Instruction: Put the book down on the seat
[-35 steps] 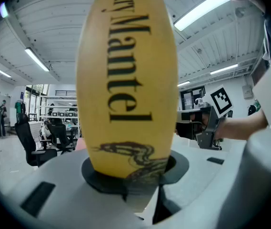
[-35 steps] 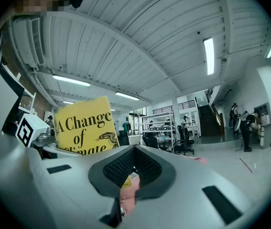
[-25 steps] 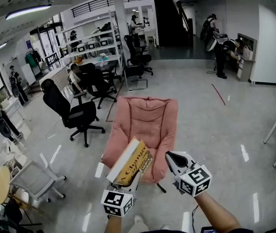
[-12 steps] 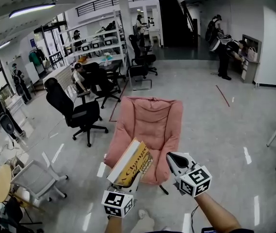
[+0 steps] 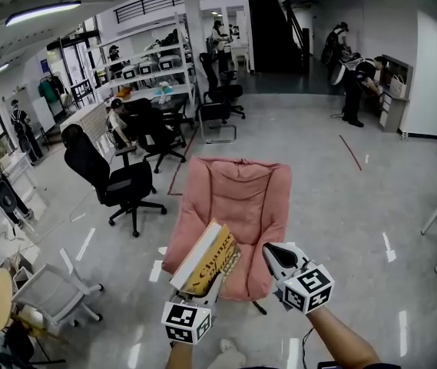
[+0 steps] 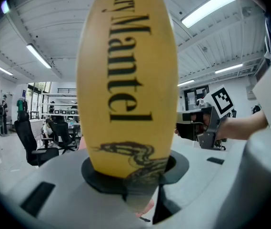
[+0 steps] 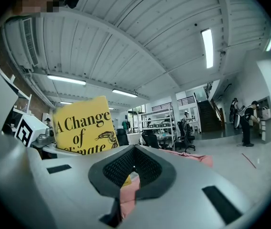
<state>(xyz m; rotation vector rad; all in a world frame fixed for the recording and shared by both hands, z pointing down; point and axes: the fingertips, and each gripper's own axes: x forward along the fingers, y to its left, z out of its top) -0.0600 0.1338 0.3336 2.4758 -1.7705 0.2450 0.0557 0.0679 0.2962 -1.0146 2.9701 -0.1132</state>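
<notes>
Pink seat drawn nearer; left gripper still clamps yellow book.

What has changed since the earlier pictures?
The pink chair has drawn slightly nearer in the head view as the person approaches it. The left tool still grips the yellow book, tilted as before; the right tool stays shut and empty.

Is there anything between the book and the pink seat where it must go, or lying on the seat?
Nothing visible does. The book, held in the left gripper, is near the front edge of the pink seat, and the cushion shows bare. The right gripper is off to the right, out of the path.
</notes>
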